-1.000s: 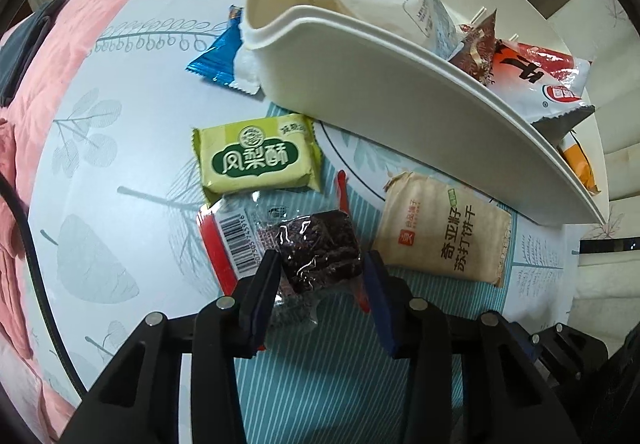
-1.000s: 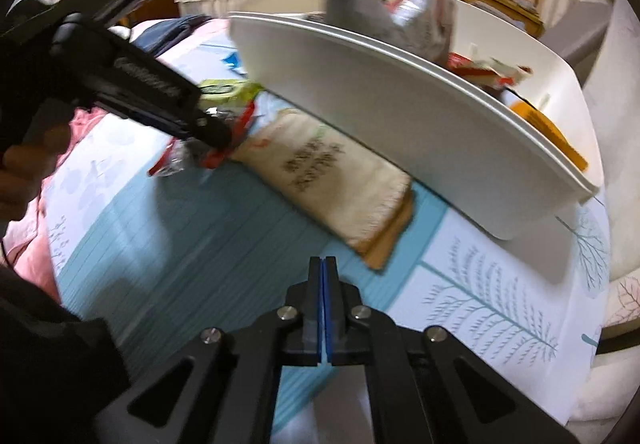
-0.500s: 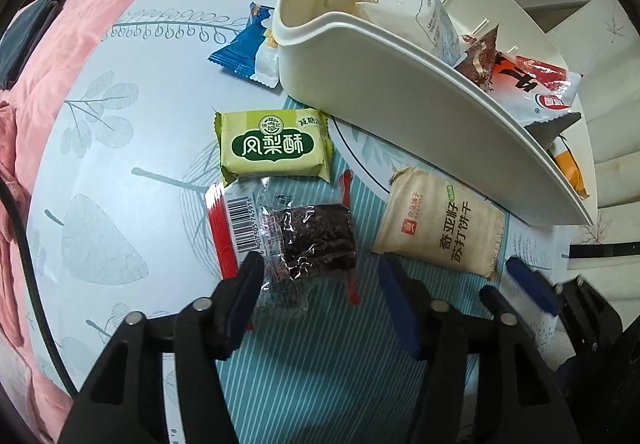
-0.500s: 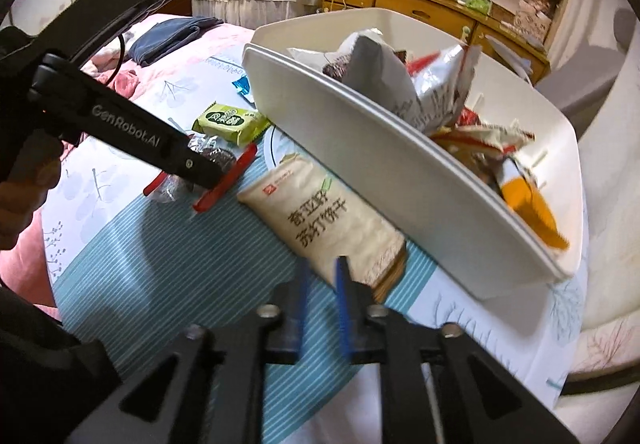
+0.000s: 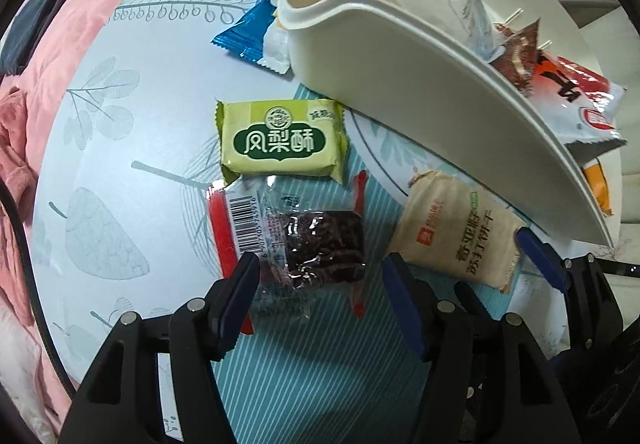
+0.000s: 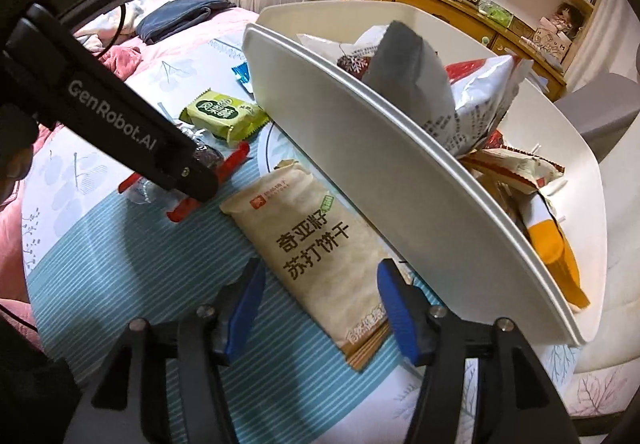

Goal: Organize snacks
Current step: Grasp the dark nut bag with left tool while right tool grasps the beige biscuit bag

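Note:
A dark snack in a clear wrapper with red ends (image 5: pixel 320 248) lies on the table between the fingers of my left gripper (image 5: pixel 320 284). That gripper points straight down; its jaws are opening and the pads do not press the wrapper. My right gripper (image 6: pixel 320 284) is also opening, its blue pads either side of the near end of a beige cracker packet (image 6: pixel 312 240), without squeezing it. The same packet (image 5: pixel 452 232) shows in the left wrist view, with the right gripper (image 5: pixel 504 276) at its end. A white bin (image 6: pixel 360 172) holds several snack bags.
A green cake packet (image 5: pixel 280 140) lies just beyond the dark snack. A blue packet (image 5: pixel 248 36) sits against the bin's wall (image 5: pixel 400 92). Pink bedding (image 5: pixel 48 56) lies past the round table's left edge. A wooden dresser (image 6: pixel 440 0) stands behind.
The left jaws have spread wider around the dark snack. The right gripper went from shut to open and moved in over the near end of the beige packet.

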A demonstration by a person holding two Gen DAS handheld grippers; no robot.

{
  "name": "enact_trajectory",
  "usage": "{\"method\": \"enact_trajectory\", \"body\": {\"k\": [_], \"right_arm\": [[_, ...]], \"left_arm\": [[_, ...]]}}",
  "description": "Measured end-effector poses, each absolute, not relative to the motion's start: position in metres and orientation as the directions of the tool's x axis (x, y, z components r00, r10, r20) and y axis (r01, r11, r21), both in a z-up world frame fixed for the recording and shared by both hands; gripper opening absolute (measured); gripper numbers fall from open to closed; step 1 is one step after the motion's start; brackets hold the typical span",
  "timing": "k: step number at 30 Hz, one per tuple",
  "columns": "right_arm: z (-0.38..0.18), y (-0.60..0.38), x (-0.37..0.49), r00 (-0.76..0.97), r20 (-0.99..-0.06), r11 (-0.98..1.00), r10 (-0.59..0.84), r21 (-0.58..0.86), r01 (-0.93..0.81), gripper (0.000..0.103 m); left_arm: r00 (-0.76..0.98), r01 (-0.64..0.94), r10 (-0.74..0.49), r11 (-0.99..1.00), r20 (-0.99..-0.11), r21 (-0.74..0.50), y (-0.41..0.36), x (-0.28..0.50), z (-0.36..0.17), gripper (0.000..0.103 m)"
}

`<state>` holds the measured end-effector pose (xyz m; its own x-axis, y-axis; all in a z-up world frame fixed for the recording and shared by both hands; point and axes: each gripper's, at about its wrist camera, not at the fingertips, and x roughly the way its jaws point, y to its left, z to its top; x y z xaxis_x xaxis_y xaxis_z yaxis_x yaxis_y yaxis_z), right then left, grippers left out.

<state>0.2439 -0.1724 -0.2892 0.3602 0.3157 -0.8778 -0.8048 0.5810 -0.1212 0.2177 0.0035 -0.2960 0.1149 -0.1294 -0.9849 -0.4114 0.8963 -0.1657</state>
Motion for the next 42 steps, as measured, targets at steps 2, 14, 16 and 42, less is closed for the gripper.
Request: {"method": "enact_trajectory", "body": {"k": [2,14,16,42], "right_arm": [[-0.292,-0.172,0.245,0.357,-0.880,0.580,0.313,-0.121,-0.806,0.062],[-0.300,-0.164,0.251,0.340,-0.885,0.562,0.318,-0.113,-0.820,0.078],[-0.301,-0.162,0.249,0.343,-0.886,0.558,0.312,-0.121,-0.821,0.080],[-0.304,-0.147,0.271,0.232,-0.941,0.666,0.247,-0.009,-0.746,0.080]], "left_arm": [[0.099,-0.417,-0.121,0.896,-0.988,-0.152,0.004,0.219,-0.298,0.063],[0.077,-0.433,-0.116,0.891,-0.990,-0.138,0.017,0.221,-0.306,0.063],[0.080,-0.438,-0.119,0.888,-0.990,-0.142,0.019,0.224,-0.306,0.063],[0.071,-0.472,-0.125,0.870,-0.990,-0.144,0.039,0.236,-0.316,0.063]]}}
